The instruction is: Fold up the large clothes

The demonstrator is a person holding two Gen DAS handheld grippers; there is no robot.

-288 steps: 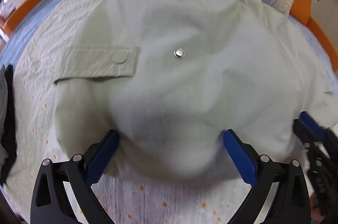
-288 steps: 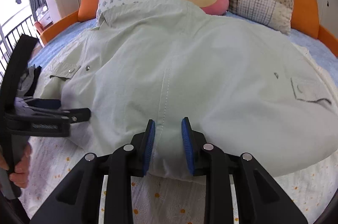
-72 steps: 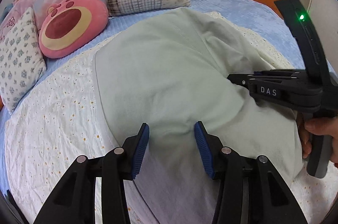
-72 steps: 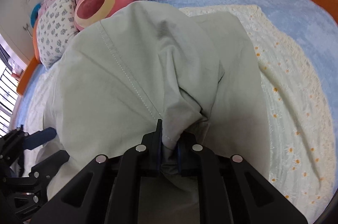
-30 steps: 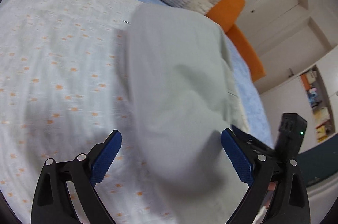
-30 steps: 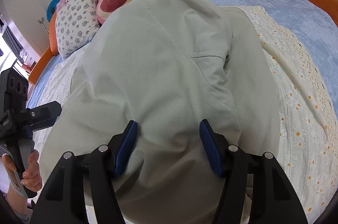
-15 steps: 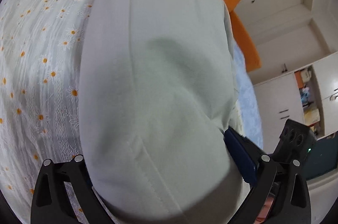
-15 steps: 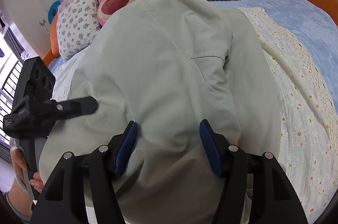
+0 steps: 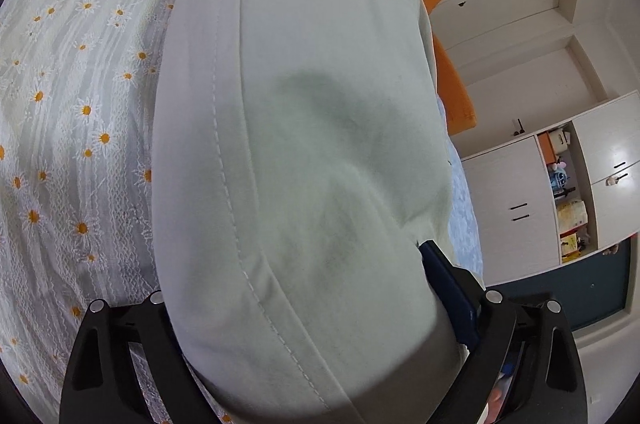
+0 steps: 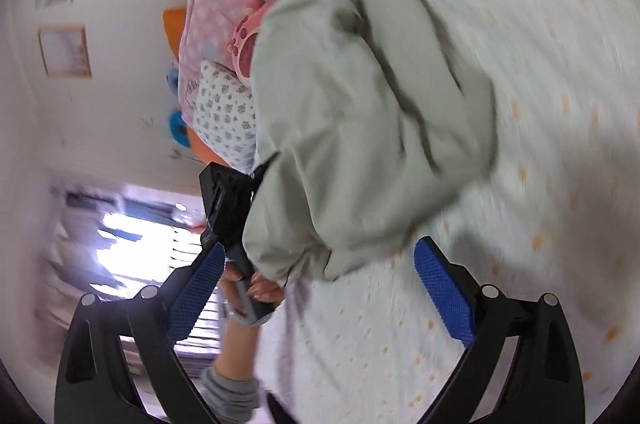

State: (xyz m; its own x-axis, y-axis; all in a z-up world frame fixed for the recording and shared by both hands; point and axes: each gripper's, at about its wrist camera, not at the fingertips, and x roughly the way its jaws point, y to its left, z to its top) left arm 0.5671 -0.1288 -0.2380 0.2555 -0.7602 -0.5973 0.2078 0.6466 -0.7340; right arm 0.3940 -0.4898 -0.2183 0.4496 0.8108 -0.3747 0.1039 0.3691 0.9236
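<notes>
The pale green jacket lies folded into a thick bundle on the daisy-print bedspread. In the left wrist view it fills the space between the wide-open fingers of my left gripper, whose left pad is hidden under the cloth. In the right wrist view, tilted and blurred, the jacket lies ahead of my right gripper, which is open and empty above the bedspread. The left gripper's black body and the hand holding it show at the jacket's near-left edge.
Pillows and a pink plush lie at the head of the bed. An orange bed frame runs along the far side. White cupboards stand beyond the bed. A bright window is at the left.
My right gripper has pulled back off the jacket and rolled sharply, its jaws wider. The left gripper has held its place around the bundle's edge.
</notes>
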